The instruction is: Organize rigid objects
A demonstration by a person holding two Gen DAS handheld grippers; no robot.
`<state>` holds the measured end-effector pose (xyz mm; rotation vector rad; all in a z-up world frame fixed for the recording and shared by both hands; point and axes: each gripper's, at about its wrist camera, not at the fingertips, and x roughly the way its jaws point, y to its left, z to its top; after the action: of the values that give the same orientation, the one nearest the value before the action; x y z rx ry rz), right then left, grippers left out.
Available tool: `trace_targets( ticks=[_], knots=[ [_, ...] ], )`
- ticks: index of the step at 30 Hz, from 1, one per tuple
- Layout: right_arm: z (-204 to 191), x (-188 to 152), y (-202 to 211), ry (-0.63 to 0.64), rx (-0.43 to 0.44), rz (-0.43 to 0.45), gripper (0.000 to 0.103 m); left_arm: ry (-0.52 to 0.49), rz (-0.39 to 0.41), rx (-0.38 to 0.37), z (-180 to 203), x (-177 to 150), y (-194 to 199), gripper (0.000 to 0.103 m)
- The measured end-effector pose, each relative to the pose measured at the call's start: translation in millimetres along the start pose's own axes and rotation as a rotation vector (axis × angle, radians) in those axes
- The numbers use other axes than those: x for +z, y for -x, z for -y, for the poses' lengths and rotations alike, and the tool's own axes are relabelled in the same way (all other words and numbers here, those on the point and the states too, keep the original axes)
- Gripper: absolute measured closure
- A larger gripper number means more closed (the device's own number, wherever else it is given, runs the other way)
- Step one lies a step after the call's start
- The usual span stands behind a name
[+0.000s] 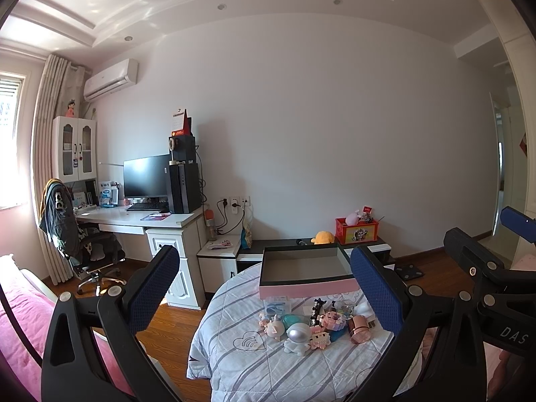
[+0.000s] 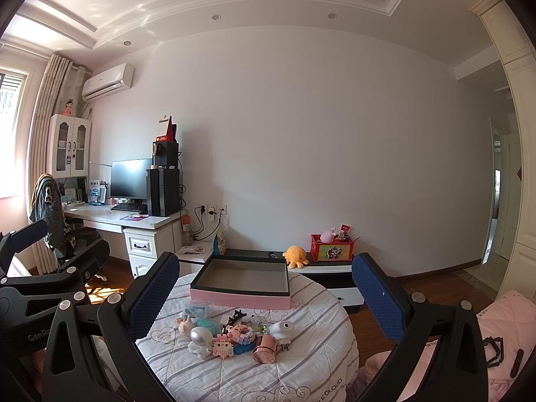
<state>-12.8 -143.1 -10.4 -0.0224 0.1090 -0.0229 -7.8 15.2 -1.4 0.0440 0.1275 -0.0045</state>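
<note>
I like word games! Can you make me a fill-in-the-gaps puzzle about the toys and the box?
1. The pink box on the round table is ____ inside.
2. The toys lie ____ the box, not in it.
3. Both grippers, left and right, are ____.

Missing words: empty; in front of; open

A: Any text you can read?
B: "DAS" in white on the right gripper's (image 1: 509, 221) black body, seen from the left wrist; "GenRo", cut off, on the left gripper's (image 2: 20, 234) body, seen from the right wrist.
A: On the cloth (image 2: 301, 361)?
B: "FCLOUD" near its front hem, the start unclear; a wifi-like sign inside a heart (image 1: 249, 342) too; the rest is too small to read.
</note>
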Motion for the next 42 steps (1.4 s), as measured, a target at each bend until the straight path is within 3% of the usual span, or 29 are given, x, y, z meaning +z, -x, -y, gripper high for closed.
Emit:
trace_targets(
  ticks=[14, 23, 28, 38, 42],
  knots=[
    [3, -8, -10, -0.006, 0.012, -0.027, 0.000, -0.005, -0.009, -0.006, -21, 1, -6, 0.000],
    [15, -25, -45, -0.024, 0.031, -0.085, 0.000, -0.006, -0.056, -0.036, -15, -16, -40, 0.000],
    [21, -53, -79, -0.015, 0.044, -0.163, 0.000, -0.017, -0.152, -0.073, -13, -45, -78, 0.000],
    [52, -145, -167, -0.048, 0.044, -0.439, 0.000, -0.007, -0.438, -0.114, -11, -151, -171, 0.000],
    [63, -171, -190, -0.058, 0.049, -0.515, 0.000, 0.000, -0.519, -0.126, -2, -176, -203, 0.000]
  ],
)
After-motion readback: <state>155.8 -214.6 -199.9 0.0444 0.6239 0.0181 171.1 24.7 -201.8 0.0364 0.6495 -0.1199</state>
